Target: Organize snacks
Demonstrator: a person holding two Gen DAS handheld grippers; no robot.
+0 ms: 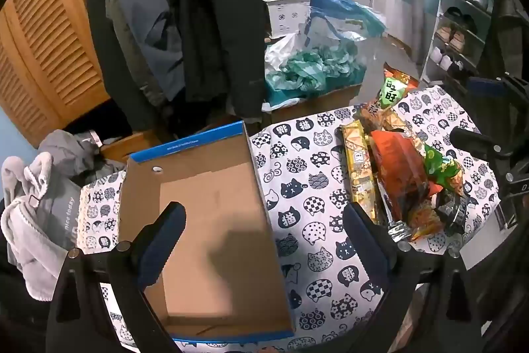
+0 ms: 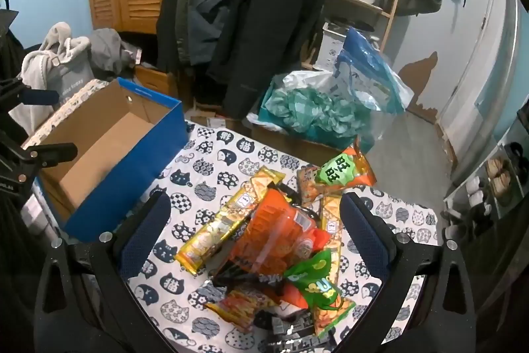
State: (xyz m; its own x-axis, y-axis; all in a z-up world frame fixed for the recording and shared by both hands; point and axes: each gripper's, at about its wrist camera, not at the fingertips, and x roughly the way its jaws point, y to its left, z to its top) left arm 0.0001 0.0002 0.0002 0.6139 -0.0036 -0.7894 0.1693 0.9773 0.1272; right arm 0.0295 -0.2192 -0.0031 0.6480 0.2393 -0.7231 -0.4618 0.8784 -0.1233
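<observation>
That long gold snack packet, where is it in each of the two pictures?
Left wrist view: the long gold packet lies right of centre, at the left edge of the snack pile.
Right wrist view: the same packet lies centre-left, slanting between the fingers.
Shared landmark: the blue cardboard box, to the packet's left in both.

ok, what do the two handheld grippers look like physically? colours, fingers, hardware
Both look alike: matte black frames with silver round bolt heads at the pivots. The left gripper and right gripper each carry two long fingers faced with dark navy textured pads, the left one's edge looking ribbed. In the right wrist view the fingers show a fine dotted weave. No cables, sleeves or hands visible.
</observation>
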